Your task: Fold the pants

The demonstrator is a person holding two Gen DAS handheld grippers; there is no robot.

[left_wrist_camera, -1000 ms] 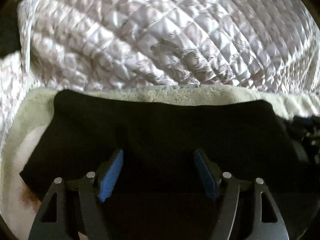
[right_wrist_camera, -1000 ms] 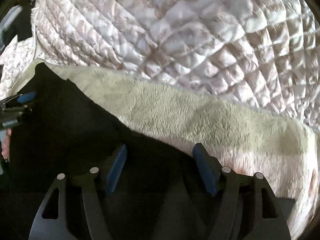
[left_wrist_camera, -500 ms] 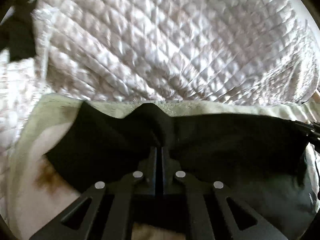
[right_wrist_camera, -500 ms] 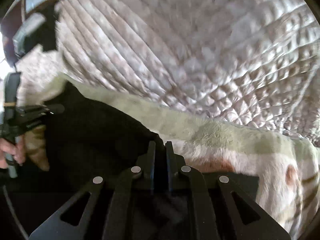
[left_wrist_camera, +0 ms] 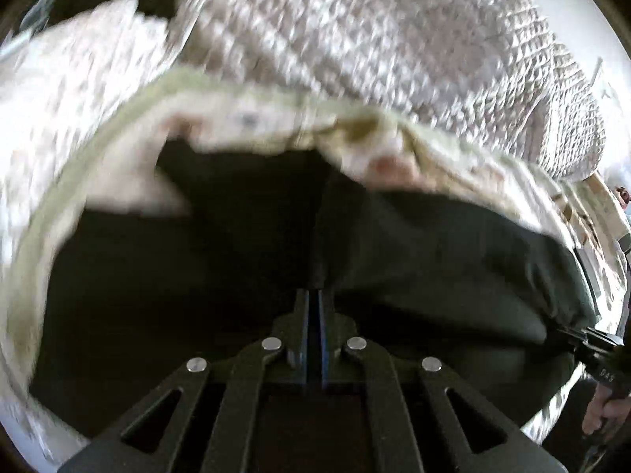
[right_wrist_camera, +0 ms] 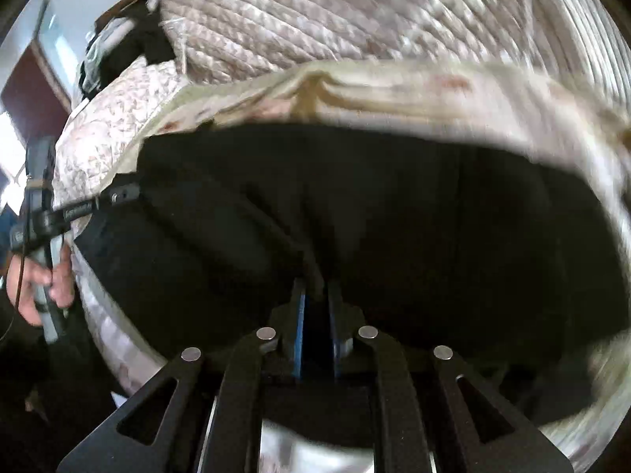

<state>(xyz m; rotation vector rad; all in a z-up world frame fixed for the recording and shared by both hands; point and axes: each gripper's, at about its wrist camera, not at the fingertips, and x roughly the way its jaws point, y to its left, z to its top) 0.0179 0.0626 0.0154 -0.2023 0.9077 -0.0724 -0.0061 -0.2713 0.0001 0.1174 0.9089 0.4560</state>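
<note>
Gripping the pants (left_wrist_camera: 434, 260) in the left wrist view: left claw (left_wrist_camera: 314, 307) pinched tight on a ridge of dark fabric, jaws nearly touching. Pants lie spread over a pale fleece blanket (left_wrist_camera: 244, 118) on the bed, quilted cover (left_wrist_camera: 394, 39) at the far side. Right claw (left_wrist_camera: 583, 345) enters at the near right edge, clamped on the cloth's right end, the hand (left_wrist_camera: 603, 406) below it. Frame blurred.

Right wrist view: right claw (right_wrist_camera: 315, 295) clamped on a fold of the same pants (right_wrist_camera: 434, 216), a thicker bunch of cloth between the pads, so jaws sit slightly apart. Left claw (right_wrist_camera: 118, 195) bites the left edge of the cloth, a hand (right_wrist_camera: 39, 283) on its handle.

For the fold, my read: keep both pinches firm, carry both ends level and together, keep the edge taut so no slack bunches, lay the edge squarely on the opposite one before letting go.

Writing: "DAS" partly readable on the right claw's body in the left view; print on the left claw's arm too small to read.
</note>
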